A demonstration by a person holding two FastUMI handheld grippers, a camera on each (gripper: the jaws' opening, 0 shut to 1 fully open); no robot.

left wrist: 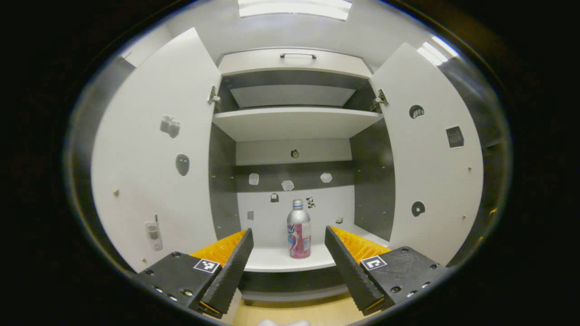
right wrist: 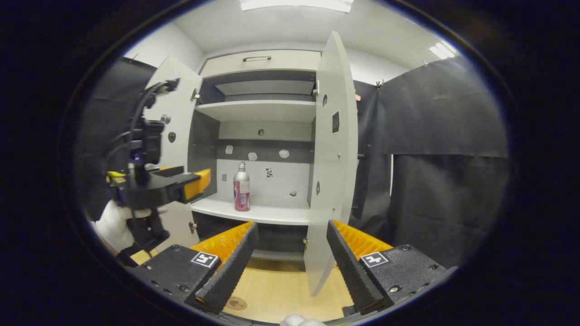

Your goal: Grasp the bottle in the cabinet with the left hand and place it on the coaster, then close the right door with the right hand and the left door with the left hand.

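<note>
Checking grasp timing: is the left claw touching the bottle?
Apart. In the right gripper view the left claw hangs short of the bottle, with cabinet wall visible between them.

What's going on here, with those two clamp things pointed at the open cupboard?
A person holds a two-finger gripper in each hand, facing a cabinet with both doors open. The left gripper is open and lined up on a bottle standing on the lower shelf, not yet touching it. The right gripper is open too, waiting near the right door. A round coaster lies on the wooden surface below.
</note>
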